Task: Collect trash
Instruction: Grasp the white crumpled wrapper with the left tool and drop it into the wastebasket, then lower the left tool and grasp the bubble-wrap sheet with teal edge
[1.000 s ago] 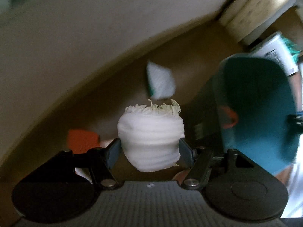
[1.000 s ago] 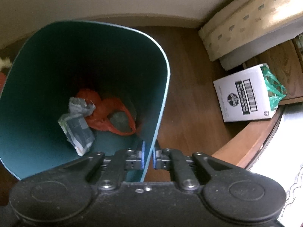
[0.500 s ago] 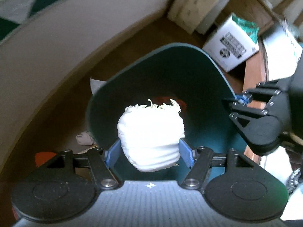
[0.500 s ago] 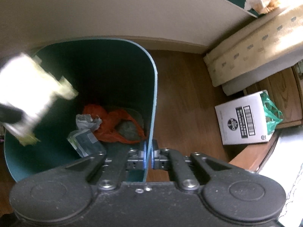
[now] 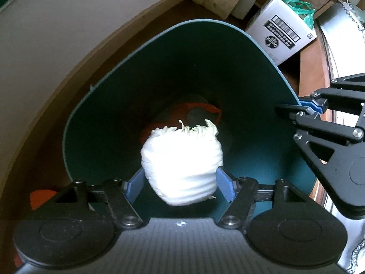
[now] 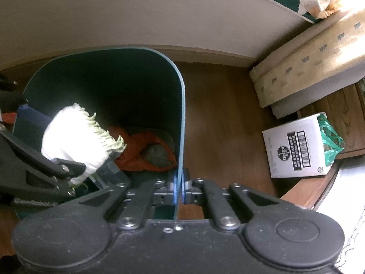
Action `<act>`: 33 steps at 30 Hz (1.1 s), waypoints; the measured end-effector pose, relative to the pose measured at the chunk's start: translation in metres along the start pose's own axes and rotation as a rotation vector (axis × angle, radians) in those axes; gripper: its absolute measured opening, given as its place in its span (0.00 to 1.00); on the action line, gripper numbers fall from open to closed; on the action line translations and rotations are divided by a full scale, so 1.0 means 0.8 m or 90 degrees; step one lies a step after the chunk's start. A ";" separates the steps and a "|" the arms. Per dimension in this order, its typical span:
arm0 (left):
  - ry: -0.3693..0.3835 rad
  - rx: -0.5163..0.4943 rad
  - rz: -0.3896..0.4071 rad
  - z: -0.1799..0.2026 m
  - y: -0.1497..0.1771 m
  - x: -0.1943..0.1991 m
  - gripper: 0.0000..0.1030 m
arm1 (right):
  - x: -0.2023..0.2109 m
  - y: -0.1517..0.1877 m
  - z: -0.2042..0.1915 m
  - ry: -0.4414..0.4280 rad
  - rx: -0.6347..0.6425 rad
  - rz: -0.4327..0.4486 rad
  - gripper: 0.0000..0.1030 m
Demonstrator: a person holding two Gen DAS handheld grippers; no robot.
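left gripper [image 5: 180,182] – clamped on white wad [image 5: 181,164] over bin [image 5: 159,73] | right gripper [image 6: 179,189] – pinched shut on bin rim | wad looks soft, light – squeeze its middle

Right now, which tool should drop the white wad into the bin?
Left. The left tool already holds the white wad over the teal bin. The right tool is clamped on the bin's rim, steadying it.
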State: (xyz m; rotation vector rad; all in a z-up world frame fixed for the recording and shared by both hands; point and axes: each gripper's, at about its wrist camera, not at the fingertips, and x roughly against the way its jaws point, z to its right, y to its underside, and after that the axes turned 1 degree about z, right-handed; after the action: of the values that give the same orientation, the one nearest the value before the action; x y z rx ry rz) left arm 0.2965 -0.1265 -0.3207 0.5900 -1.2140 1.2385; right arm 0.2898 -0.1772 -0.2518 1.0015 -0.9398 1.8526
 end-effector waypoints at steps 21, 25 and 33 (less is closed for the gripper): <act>0.002 0.026 0.084 -0.069 0.000 0.079 0.71 | -0.014 0.005 0.014 0.001 -0.050 -0.019 0.03; -0.031 0.056 0.080 -0.102 -0.007 0.069 0.71 | -0.016 0.012 0.021 -0.005 -0.059 -0.028 0.04; -0.087 0.072 0.054 -0.148 -0.023 0.010 0.71 | -0.027 0.050 0.039 -0.030 -0.099 -0.075 0.07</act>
State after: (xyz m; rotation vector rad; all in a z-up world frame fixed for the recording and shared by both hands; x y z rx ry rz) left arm 0.3557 -0.0255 -0.3459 0.7214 -1.2993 1.3626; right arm 0.2707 -0.2264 -0.2668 0.9873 -1.0138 1.6389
